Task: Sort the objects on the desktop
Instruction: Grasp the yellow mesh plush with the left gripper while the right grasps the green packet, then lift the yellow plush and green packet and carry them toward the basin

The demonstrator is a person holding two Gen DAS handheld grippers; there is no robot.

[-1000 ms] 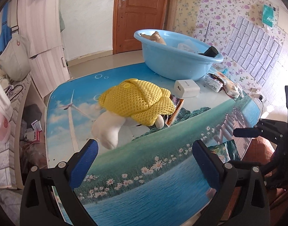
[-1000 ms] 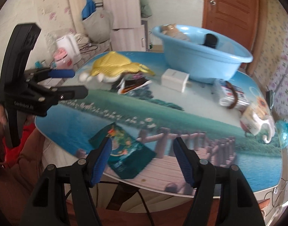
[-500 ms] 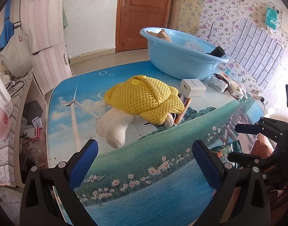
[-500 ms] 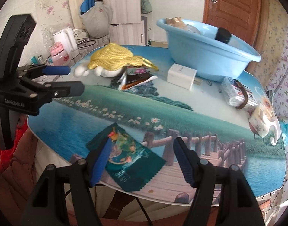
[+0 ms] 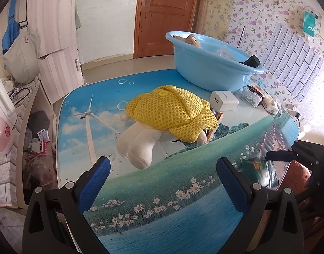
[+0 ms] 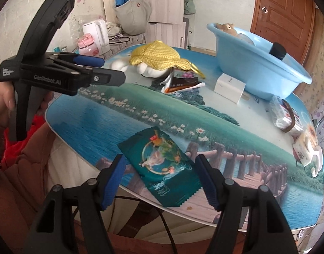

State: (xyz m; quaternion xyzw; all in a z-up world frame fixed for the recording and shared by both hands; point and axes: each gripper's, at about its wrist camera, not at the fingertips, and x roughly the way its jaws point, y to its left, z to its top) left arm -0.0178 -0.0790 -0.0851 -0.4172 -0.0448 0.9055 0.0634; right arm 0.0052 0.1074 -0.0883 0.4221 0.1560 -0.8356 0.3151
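Tabletop (image 6: 204, 114) beneath tilted, parted right tongs (image 6: 162, 176)

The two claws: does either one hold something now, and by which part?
Nothing is held. The right claw stands open over the green packet, not gripping it. The left claw is open above the table.

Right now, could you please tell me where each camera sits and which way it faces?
Left wrist: on the left gripper, angled down over the table at the yellow mesh-covered plush toy; its blue fingers show.
Right wrist: on the right gripper, facing the dark green foil packet; the left gripper and a hand show.
Both share the light blue plastic basin and white box.
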